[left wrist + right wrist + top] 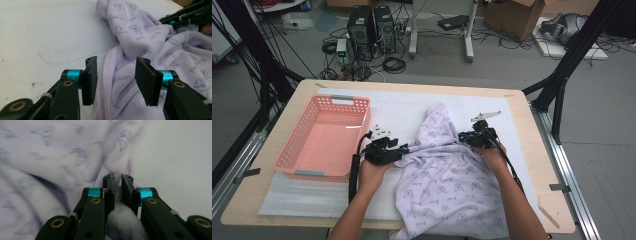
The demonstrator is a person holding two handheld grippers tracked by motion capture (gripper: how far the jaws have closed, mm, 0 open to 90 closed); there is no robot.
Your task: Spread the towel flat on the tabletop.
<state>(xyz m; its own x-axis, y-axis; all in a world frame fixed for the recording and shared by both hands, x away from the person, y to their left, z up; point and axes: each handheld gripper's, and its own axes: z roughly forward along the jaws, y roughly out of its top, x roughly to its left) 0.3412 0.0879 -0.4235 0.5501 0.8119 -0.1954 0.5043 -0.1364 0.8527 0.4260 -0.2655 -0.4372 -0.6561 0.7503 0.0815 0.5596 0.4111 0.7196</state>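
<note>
1. A pale lilac terry towel printed with small blue figures [447, 175] lies crumpled across the lower middle of the high view, on the white sheet [407, 107] covering the light wooden counter [542, 165]; one bunched end points toward the upper middle.
2. The left hand-held gripper [404, 148] sits at the towel's left edge, just right of the pink plastic slotted basket [324, 137].
3. In the left gripper view its jaws stand roughly half apart, the towel's hemmed edge [107, 75] lying between the pads without being pressed.
4. The right hand-held gripper [464, 136] is at centre right of the high view, on the towel's upper right part.
5. In the right gripper view its jaws are narrow, pinching a fold of the towel [125, 220].
</note>
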